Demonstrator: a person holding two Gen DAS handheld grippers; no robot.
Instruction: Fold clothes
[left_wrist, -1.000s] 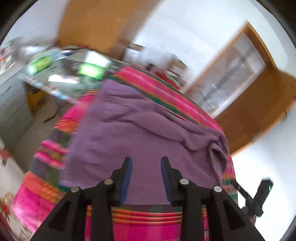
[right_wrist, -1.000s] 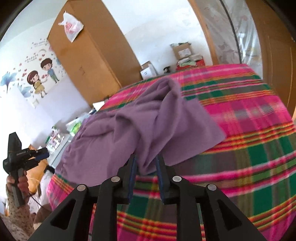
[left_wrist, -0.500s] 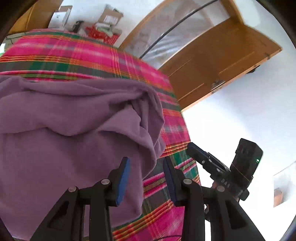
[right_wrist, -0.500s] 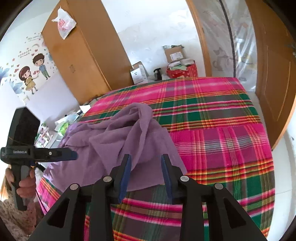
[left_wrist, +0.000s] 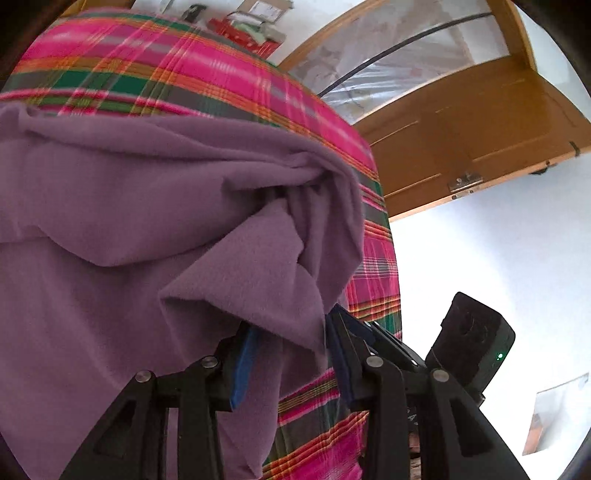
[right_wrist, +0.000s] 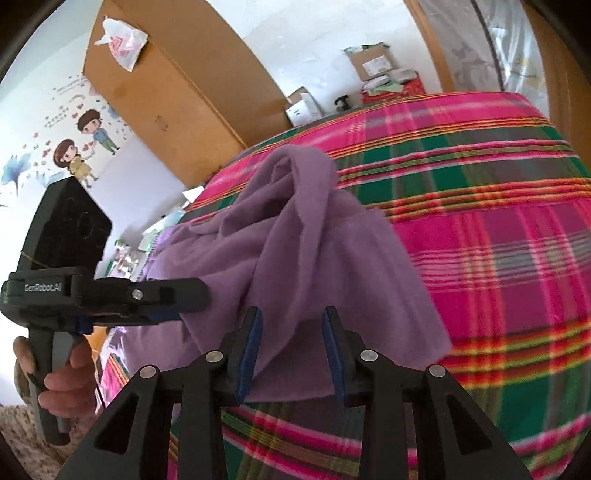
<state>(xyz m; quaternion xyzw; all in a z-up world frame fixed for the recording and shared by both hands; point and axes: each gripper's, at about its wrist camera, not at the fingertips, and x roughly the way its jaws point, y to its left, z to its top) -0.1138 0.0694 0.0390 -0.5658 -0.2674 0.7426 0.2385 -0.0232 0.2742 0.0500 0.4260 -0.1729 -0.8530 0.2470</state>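
A purple fleece garment (left_wrist: 155, 192) lies bunched on the plaid bedspread (left_wrist: 207, 74). Its near corner hangs as a loose flap (left_wrist: 266, 280) over my left gripper (left_wrist: 291, 325). The jaws stand apart with the flap between them, and the pads do not press on it. My right gripper (right_wrist: 291, 314) is open too, and the garment's edge (right_wrist: 314, 280) drapes just beyond its blue pads. In the right wrist view the left gripper (right_wrist: 192, 304) comes in from the left, a hand (right_wrist: 62, 373) on its grip, its tip at the cloth's edge. The right gripper (left_wrist: 364, 326) sits close beside the left one.
The bedspread (right_wrist: 498, 240) runs bare to the right of the garment. A wooden wardrobe (right_wrist: 177, 88) stands behind the bed, with cardboard boxes (right_wrist: 373, 62) and a red bag by the wall. A wooden door (left_wrist: 461, 140) is open at the right.
My left gripper swung across the garment to its near right corner, beside the right gripper. The right gripper's jaws widened off the fold they pinched, and it moved closer to the cloth's edge.
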